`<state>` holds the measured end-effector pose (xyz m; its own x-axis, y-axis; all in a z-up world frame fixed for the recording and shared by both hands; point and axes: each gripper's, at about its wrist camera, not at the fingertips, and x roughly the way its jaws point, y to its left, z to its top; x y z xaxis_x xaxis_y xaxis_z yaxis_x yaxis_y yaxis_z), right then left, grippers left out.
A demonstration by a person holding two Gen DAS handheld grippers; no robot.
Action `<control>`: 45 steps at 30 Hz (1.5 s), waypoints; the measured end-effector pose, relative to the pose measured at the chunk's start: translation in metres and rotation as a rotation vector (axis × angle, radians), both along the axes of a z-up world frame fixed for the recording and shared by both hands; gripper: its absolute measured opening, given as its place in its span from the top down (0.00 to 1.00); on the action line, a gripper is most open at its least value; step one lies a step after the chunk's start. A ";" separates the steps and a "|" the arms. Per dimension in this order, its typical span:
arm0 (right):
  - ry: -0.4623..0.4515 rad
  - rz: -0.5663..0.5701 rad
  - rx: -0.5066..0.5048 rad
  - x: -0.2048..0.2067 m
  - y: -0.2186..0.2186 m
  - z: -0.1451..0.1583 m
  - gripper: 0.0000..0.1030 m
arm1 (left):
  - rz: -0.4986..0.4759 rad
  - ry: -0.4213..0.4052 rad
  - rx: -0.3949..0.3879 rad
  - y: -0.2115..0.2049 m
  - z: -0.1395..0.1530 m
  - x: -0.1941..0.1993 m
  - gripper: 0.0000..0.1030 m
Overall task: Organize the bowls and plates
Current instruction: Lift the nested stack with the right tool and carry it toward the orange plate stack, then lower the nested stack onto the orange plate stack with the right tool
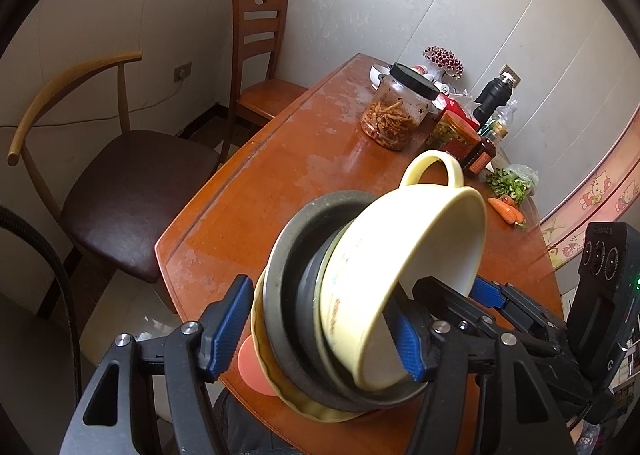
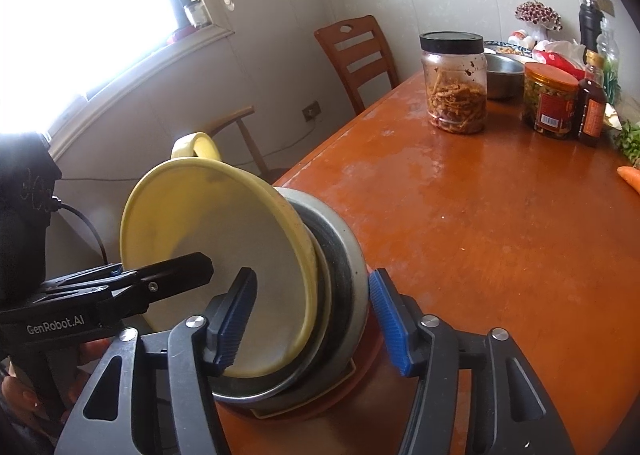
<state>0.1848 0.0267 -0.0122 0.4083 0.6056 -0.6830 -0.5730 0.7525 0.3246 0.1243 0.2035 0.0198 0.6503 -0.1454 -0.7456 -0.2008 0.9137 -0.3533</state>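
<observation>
A pale yellow bowl with a loop handle [image 1: 404, 267] [image 2: 216, 251] leans tilted inside a grey metal bowl [image 1: 288, 283] [image 2: 344, 287]. The metal bowl sits in a yellow dish [image 1: 280, 375] on a pink plate [image 1: 250, 365] at the table's near edge. My left gripper [image 1: 320, 335] straddles the whole stack with its jaws wide open; its right finger sits inside the yellow bowl. My right gripper [image 2: 312, 323] is open too, its left finger [image 2: 236, 319] inside the yellow bowl and its right finger [image 2: 390, 323] outside the metal bowl.
The orange wooden table [image 2: 500, 235] carries a black-lidded jar [image 2: 454, 81], a red-lidded jar [image 2: 550, 99], a sauce bottle [image 2: 592, 111], a metal bowl [image 2: 502, 75], greens and carrots [image 1: 508, 211] at the far end. Two chairs [image 1: 120, 175] stand to the left.
</observation>
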 end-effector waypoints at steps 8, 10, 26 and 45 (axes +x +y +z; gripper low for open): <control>-0.069 -0.012 -0.002 -0.010 -0.005 0.014 0.30 | 0.017 -0.032 0.010 0.004 0.013 -0.013 0.34; -0.077 -0.013 0.001 -0.014 -0.009 0.017 0.28 | 0.026 -0.040 0.021 0.007 0.017 -0.020 0.34; -0.154 0.051 -0.053 -0.059 -0.023 0.018 0.25 | 0.074 -0.088 0.091 0.022 0.033 -0.069 0.30; -0.175 0.146 -0.197 -0.085 -0.002 -0.016 0.23 | -0.046 0.001 -0.103 0.078 -0.035 -0.012 0.30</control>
<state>0.1003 0.0248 -0.0280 0.4488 0.5295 -0.7199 -0.7139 0.6970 0.0675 0.1121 0.2811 -0.0154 0.6403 -0.2509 -0.7260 -0.1599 0.8809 -0.4454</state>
